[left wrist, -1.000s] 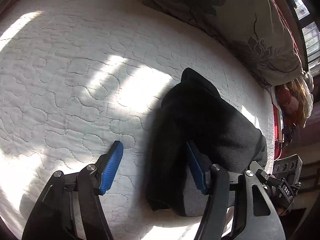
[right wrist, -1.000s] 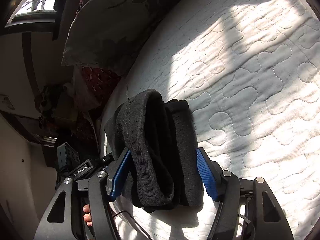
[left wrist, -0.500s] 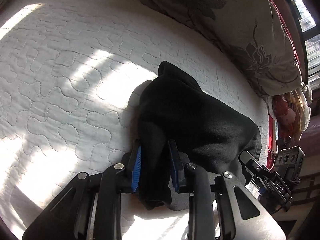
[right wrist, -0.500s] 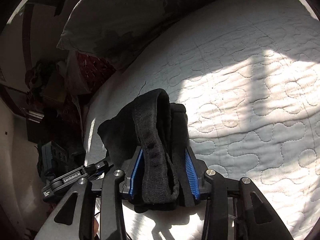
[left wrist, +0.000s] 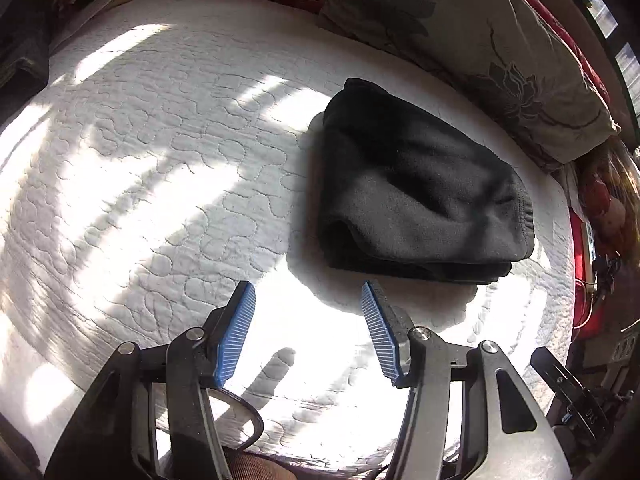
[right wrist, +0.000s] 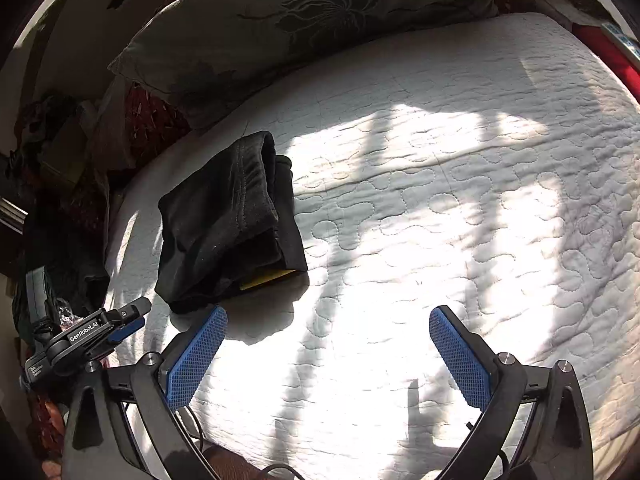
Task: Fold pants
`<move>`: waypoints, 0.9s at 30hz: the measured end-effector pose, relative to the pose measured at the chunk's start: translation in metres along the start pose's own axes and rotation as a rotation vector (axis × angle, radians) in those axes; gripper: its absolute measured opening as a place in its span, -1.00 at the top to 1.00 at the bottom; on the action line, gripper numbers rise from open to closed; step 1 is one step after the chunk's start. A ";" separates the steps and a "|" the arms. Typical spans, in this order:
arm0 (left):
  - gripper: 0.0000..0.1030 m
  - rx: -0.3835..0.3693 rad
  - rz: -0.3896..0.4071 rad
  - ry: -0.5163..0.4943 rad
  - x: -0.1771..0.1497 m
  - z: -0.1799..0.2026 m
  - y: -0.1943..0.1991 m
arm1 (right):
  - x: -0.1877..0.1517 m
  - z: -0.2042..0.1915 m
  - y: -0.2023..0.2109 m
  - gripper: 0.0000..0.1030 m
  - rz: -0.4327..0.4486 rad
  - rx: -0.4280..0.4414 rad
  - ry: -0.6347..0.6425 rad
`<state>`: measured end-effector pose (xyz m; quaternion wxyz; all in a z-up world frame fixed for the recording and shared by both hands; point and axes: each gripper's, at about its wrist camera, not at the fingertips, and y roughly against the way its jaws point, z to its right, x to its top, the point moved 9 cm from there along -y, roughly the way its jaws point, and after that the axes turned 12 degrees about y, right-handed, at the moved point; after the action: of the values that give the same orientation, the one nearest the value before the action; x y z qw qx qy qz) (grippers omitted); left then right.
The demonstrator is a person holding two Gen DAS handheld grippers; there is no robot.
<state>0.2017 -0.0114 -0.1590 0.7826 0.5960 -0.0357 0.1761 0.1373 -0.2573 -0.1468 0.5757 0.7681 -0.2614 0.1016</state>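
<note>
The black pants (left wrist: 416, 184) are lying folded into a thick, compact bundle on the white quilted bed (left wrist: 160, 168), just in front of the grey flower-print pillow (left wrist: 480, 48) that is leaning along the bed's far edge. In the right wrist view the pants (right wrist: 224, 220) are showing their waistband seam on top of the stack, and a small yellow tag (right wrist: 266, 279) is peeking out of the layers at the near end of the bundle. Sunlight is falling in bars across the quilt beside the pants.

The left gripper (left wrist: 308, 332) is hovering just short of the near edge of the pants, its blue ribbed fingers (left wrist: 236, 332) spread wide apart and grasping nothing. The right gripper (right wrist: 328, 356) is hanging over bare quilt beside the pants, its blue fingers (right wrist: 460, 356) likewise released and well apart, the one nearer the pants lying close to the bundle's corner without touching it. Neither gripper is in contact with the pants.
</note>
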 end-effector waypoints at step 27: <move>-0.34 0.215 0.243 -0.283 -0.091 0.048 0.049 | -0.058 0.000 0.101 -0.99 0.218 -0.246 0.273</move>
<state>0.1083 -0.0669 -0.1245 0.6746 0.6862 -0.1979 0.1867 0.0366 -0.2614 -0.0896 0.6807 0.6384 -0.2728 0.2336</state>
